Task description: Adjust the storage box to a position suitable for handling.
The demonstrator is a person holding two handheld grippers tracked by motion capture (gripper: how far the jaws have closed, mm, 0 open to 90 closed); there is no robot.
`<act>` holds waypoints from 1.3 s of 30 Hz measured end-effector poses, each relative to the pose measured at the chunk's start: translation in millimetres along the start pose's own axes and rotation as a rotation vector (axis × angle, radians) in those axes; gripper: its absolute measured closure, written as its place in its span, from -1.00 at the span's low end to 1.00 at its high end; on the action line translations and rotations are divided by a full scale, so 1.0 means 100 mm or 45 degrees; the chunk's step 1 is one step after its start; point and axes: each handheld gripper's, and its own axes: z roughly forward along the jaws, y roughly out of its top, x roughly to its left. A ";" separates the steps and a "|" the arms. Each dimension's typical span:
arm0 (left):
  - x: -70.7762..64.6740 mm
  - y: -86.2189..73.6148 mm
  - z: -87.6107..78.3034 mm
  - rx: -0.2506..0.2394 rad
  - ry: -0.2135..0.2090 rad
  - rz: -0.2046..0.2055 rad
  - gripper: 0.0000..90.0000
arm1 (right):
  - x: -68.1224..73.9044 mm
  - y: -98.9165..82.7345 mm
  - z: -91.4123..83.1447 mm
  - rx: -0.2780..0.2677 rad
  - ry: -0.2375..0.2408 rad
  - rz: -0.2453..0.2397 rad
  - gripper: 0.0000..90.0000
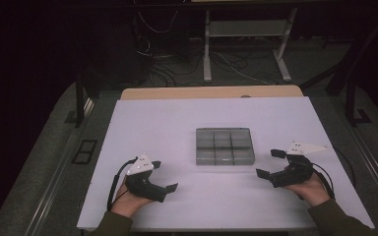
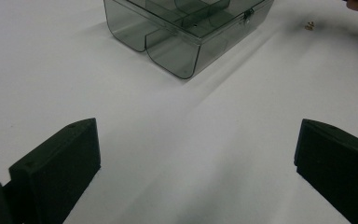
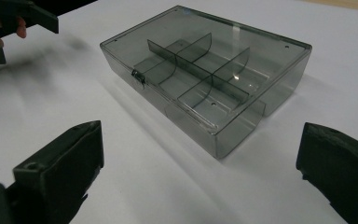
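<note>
1. Both grippers flank the clear compartment box (image 1: pixel 224 146), which lies lid shut at the middle of the white table (image 1: pixel 157 118), apart from each.
2. Left gripper (image 1: pixel 166 176) rests near the box's front-left, its hand (image 1: pixel 130 199) low on the table, jaws spread wide and empty.
3. Right gripper (image 1: pixel 269 163) sits front-right, likewise wide and empty.
4. Small brass bits (image 2: pixel 310 25) lie near the box.

The high view looks forward and down over the whole desk (image 1: pixel 177 123); both gripper views sit low, sharing the compartment box (image 1: pixel 224 146) up close.
</note>
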 end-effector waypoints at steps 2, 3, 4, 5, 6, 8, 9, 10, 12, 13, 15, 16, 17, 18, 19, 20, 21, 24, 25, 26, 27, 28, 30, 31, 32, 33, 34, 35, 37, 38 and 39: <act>0.00 0.00 0.00 -0.002 -0.001 0.001 -1.00 | 0.00 0.02 0.02 -0.003 -0.003 -0.002 -0.99; 0.00 0.00 0.00 -0.002 -0.001 0.001 -1.00 | 0.00 0.03 0.03 -0.003 -0.003 -0.005 -0.99; 0.00 0.00 0.01 -0.003 -0.002 -0.002 -1.00 | 0.00 0.05 0.04 -0.002 -0.004 -0.004 -0.99; 0.00 0.00 0.01 0.002 -0.005 0.001 -1.00 | 0.00 0.05 0.05 -0.003 -0.002 -0.005 -0.99; 0.00 0.00 0.01 0.002 -0.006 0.002 -1.00 | 0.00 0.06 0.06 -0.004 0.000 -0.007 -0.99; 0.01 0.00 0.01 -0.002 -0.008 0.005 -1.00 | -0.01 0.08 0.09 -0.004 -0.006 -0.010 -0.99; 0.01 0.00 0.01 -0.006 -0.008 -0.010 -1.00 | -0.01 0.09 0.10 -0.003 -0.004 -0.009 -0.99; 0.02 0.00 0.01 -0.013 -0.009 -0.013 -1.00 | -0.02 0.10 0.11 -0.002 -0.005 -0.006 -0.99; 0.03 0.01 0.02 -0.009 -0.008 -0.018 -1.00 | -0.04 0.13 0.14 -0.005 -0.006 -0.005 -0.99; 0.03 0.01 0.02 -0.007 -0.007 -0.016 -1.00 | -0.05 0.14 0.14 -0.010 -0.008 -0.006 -0.99; 0.02 0.00 0.02 -0.004 -0.005 -0.019 -1.00 | -0.07 0.17 0.16 -0.016 -0.014 -0.005 -0.99; 0.01 0.00 0.02 -0.002 -0.003 -0.014 -1.00 | -0.07 0.19 0.18 -0.018 -0.012 -0.002 -0.99; 0.01 0.00 0.02 -0.005 -0.002 -0.015 -1.00 | -0.08 0.20 0.19 -0.014 -0.010 -0.001 -0.99; 0.01 0.00 0.01 -0.009 0.000 -0.013 -1.00 | -0.08 0.21 0.20 -0.011 -0.015 0.000 -0.99; 0.01 0.00 0.01 -0.013 -0.001 -0.014 -1.00 | -0.09 0.23 0.22 -0.018 -0.019 -0.002 -0.99; 0.01 0.00 0.00 -0.010 0.000 -0.011 -1.00 | -0.09 0.24 0.23 -0.020 -0.018 0.004 -0.99; 0.01 0.00 0.00 -0.010 0.000 -0.011 -1.00 | -0.10 0.25 0.24 -0.021 -0.016 0.003 -0.99; 0.00 0.00 0.01 -0.011 -0.004 -0.011 -1.00 | -0.11 0.30 0.27 -0.025 -0.030 -0.004 -0.99; 0.00 0.00 0.01 -0.009 -0.007 -0.009 -1.00 | -0.12 0.32 0.27 -0.023 -0.034 -0.001 -0.99; 0.00 0.00 0.02 -0.012 -0.009 -0.011 -1.00 | -0.13 0.33 0.28 -0.026 -0.037 -0.003 -0.99; 0.00 0.00 0.02 -0.012 -0.009 -0.011 -1.00 | -0.13 0.35 0.29 -0.024 -0.040 0.002 -0.99; 0.00 0.00 0.03 -0.013 -0.014 -0.011 -1.00 | -0.14 0.36 0.30 -0.020 -0.041 0.002 -0.99; 0.01 0.01 0.04 -0.009 -0.011 -0.009 -1.00 | -0.15 0.39 0.32 -0.014 -0.042 0.002 -0.91; 0.01 0.00 0.04 -0.009 -0.012 -0.009 -1.00 | -0.16 0.40 0.32 -0.018 -0.038 -0.009 -0.88; 0.01 0.00 0.04 -0.009 -0.012 -0.009 -1.00 | -0.16 0.40 0.32 -0.018 -0.038 -0.009 -0.88; 0.01 0.00 0.04 -0.009 -0.011 -0.007 -1.00 | -0.18 0.43 0.33 -0.018 -0.051 0.003 -0.88; 0.01 0.01 0.04 -0.005 -0.010 -0.006 -1.00 | -0.19 0.44 0.34 -0.018 -0.056 0.003 -0.88; 0.00 0.01 0.04 -0.005 -0.010 -0.007 -1.00 | -0.20 0.45 0.35 -0.015 -0.064 0.003 -0.88; 0.00 0.01 0.04 -0.005 -0.009 -0.006 -1.00 | -0.22 0.49 0.38 -0.011 -0.062 0.011 -0.85; 0.00 0.01 0.04 -0.006 -0.010 -0.005 -0.99 | -0.23 0.50 0.39 -0.010 -0.057 0.014 -0.77; 0.00 0.01 0.04 -0.006 -0.010 -0.005 -0.99 | -0.23 0.50 0.39 -0.010 -0.057 0.014 -0.77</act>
